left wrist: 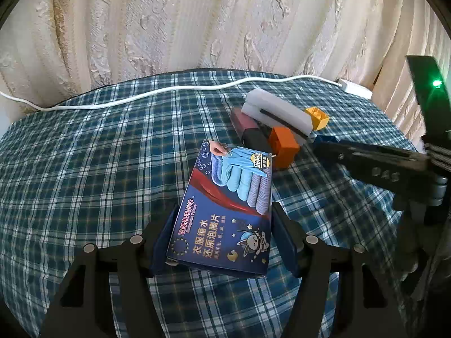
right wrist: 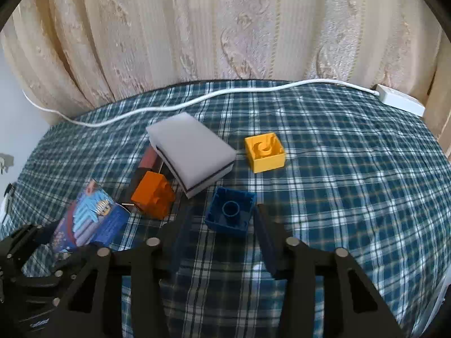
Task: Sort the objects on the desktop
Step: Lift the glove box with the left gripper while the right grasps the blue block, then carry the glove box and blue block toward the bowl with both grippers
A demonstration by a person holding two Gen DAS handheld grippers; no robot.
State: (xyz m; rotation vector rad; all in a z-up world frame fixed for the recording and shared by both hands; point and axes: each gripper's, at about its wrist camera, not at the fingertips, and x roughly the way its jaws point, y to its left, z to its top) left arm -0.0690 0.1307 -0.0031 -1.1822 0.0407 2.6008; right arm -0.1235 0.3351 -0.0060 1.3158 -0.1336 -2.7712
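right wrist view: three plastic blocks on the checked table (right wrist: 338, 169), one orange (right wrist: 153, 195), one yellow (right wrist: 265, 152), one blue (right wrist: 231, 214); one white sponge (right wrist: 191, 152). right tool (right wrist: 222, 239) released, straddling the blue block. left tool (left wrist: 222, 239) released around one dark blue printed box (left wrist: 225, 211).

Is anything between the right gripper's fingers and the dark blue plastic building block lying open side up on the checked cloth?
Nothing visible. The dark blue plastic building block lies just ahead of the right gripper, partly between its fingertips, with only bare blue-and-white checked cloth around it. The orange plastic block sits off to the left.
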